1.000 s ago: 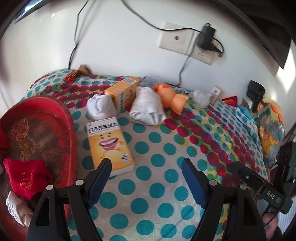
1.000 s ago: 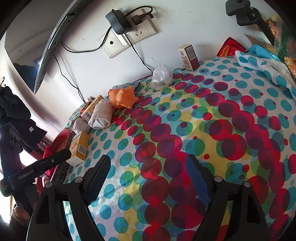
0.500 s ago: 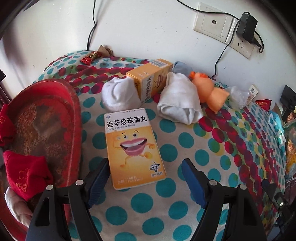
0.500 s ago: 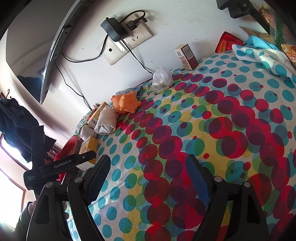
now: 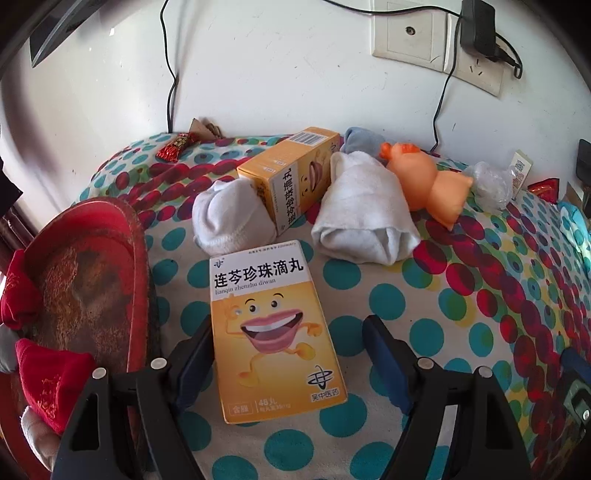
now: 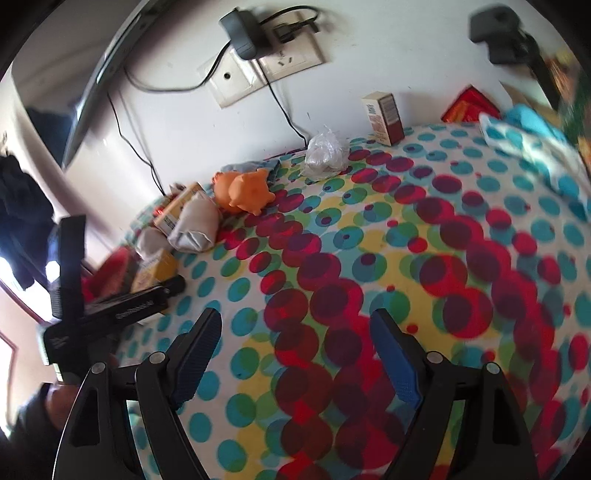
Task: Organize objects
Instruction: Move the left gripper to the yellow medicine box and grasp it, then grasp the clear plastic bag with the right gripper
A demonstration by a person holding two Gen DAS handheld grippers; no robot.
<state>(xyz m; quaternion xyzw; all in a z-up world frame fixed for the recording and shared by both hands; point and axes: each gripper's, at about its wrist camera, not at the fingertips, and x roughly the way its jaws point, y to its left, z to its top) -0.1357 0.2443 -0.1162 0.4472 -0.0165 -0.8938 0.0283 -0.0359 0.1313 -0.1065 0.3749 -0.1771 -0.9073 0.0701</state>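
Observation:
A flat yellow medicine box [image 5: 273, 328] with a cartoon face lies on the dotted cloth. My left gripper [image 5: 290, 347] is open, its fingers on either side of the box's near half, left finger close to its edge. Behind it lie a second yellow box [image 5: 291, 177], two white socks [image 5: 229, 218] [image 5: 364, 218] and an orange rubber toy [image 5: 428, 184]. My right gripper [image 6: 295, 347] is open and empty over bare cloth. The right wrist view shows the same pile [image 6: 199, 218] at far left, with the left gripper's body [image 6: 110, 314] over it.
A red tray [image 5: 85, 280] with red pouches [image 5: 51, 373] sits at the left. A crumpled plastic bag [image 6: 325, 151], a small brown box [image 6: 384, 118] and a red packet [image 6: 465, 105] stand by the wall. Cables hang from wall sockets [image 5: 406, 33]. Blue cloth [image 6: 528, 133] lies at right.
My left gripper has moved forward and left, so the flat yellow box now lies between its open fingers. The right gripper has shifted slightly; its view is blurred.

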